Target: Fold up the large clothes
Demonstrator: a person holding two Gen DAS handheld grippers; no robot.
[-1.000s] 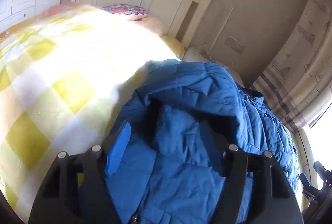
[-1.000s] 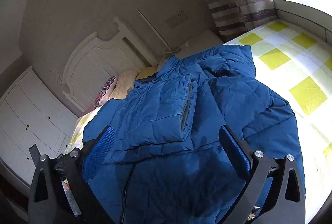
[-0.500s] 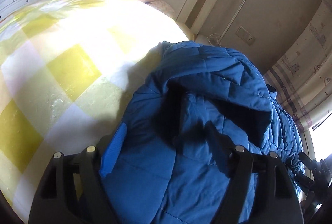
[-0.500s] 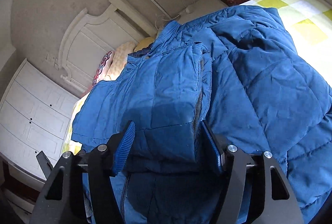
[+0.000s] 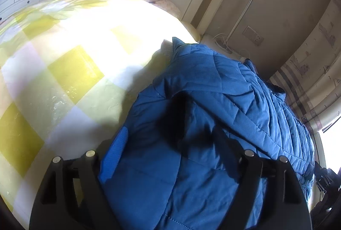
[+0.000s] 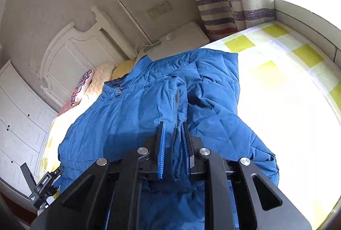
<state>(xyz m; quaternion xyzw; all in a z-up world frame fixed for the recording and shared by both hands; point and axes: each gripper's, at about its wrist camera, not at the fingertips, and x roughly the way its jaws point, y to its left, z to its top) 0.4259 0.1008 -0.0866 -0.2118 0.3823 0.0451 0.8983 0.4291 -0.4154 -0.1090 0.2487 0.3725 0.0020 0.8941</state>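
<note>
Quilted blue puffer jacket (image 6: 136,115) lies on the yellow-and-white checked bedspread (image 6: 283,89). Right gripper (image 6: 173,151) is clamped on its zip edge. Left gripper (image 5: 170,151) jaws are opening over the fabric, its right pad lost in shadow.

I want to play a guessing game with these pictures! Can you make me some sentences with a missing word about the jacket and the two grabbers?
1. The puffy jacket lying on the bed is the colour ____.
2. The right gripper is pinched ____ on a fold of the jacket.
3. The left gripper has its jaws ____, with jacket cloth lying between them.
4. The bedspread has white and ____ squares.

Missing words: blue; shut; opening; yellow
</note>
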